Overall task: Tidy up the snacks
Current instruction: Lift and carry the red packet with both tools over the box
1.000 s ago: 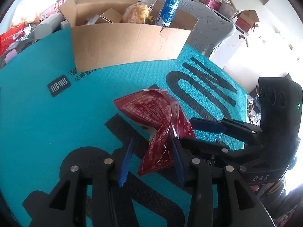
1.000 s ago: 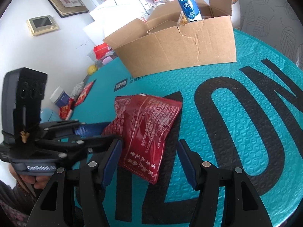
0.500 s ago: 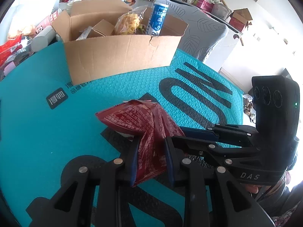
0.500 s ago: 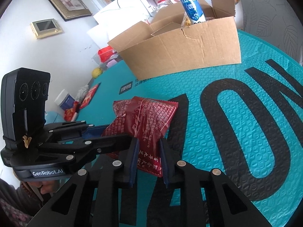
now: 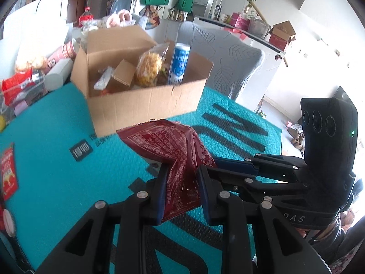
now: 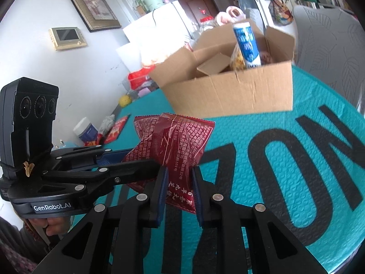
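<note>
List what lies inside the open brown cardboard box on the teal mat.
Inside the open brown cardboard box: an upright blue-and-white can, a clear bag of yellow snacks, a small brown carton and a white wrapper. The front wall hides the bottom.

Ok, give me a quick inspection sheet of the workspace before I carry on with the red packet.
Surface: teal padded mat with big black lettering.
Job's things: red snack packet held by both grippers, crumpled between them; open cardboard box behind it, holding a blue-and-white can, a yellow snack bag and a small carton.
Clutter: small red packet on the mat's left edge; red bags and bottles behind the box.
Grippers: left gripper and right gripper both shut on the packet.
Cables: nothing seen.
Surroundings: grey chair, framed picture, green bags on the wall.
</note>
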Demonstrator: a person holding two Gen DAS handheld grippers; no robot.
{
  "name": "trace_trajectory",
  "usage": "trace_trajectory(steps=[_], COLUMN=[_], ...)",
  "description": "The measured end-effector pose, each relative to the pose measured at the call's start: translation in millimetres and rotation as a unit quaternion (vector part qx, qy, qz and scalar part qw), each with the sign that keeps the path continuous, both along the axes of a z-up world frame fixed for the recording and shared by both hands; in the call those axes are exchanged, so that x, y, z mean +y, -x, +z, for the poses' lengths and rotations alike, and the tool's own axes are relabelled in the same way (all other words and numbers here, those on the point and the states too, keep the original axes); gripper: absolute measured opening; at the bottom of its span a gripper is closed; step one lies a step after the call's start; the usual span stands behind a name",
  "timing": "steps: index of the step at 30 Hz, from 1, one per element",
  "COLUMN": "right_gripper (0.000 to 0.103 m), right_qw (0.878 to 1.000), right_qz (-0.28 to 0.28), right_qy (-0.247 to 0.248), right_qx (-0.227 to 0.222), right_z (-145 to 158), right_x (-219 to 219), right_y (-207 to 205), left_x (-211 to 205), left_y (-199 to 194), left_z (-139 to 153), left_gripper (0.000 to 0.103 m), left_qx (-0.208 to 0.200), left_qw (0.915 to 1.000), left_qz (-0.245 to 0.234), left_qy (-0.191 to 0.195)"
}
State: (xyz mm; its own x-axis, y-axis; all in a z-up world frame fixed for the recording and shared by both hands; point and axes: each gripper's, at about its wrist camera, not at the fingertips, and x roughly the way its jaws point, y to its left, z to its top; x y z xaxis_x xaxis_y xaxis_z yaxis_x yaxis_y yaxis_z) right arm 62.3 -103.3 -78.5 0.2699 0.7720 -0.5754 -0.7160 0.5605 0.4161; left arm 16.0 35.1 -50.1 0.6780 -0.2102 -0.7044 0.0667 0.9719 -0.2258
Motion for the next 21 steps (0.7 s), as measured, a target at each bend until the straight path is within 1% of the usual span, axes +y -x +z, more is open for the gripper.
trace_trajectory(steps=[6, 14, 21], right_gripper=[0.021, 0.021, 0.021], right_qw=[0.999, 0.993, 0.988], right_qz=[-0.002, -0.008, -0.013], right_qy=[-0.007, -0.017, -0.026], right_qx=[-0.052, -0.117, -0.152], right_z=[35.3, 83.5, 113.1], right_x=[3.1, 5.5, 16.0], right_y=[-5.3, -16.4, -39.6], left_x=[-2.1, 1.4, 9.2], left_y=[-8.1, -24.7, -48.3], left_z=[32.3, 76.4, 102.8], left_gripper=[0.025, 0.025, 0.025], left_qx=[-0.046, -0.097, -0.131], left_qw=[0.9989, 0.9950, 0.9907], left_qz=[0.001, 0.001, 0.001], left_qy=[-0.011, -0.023, -0.036])
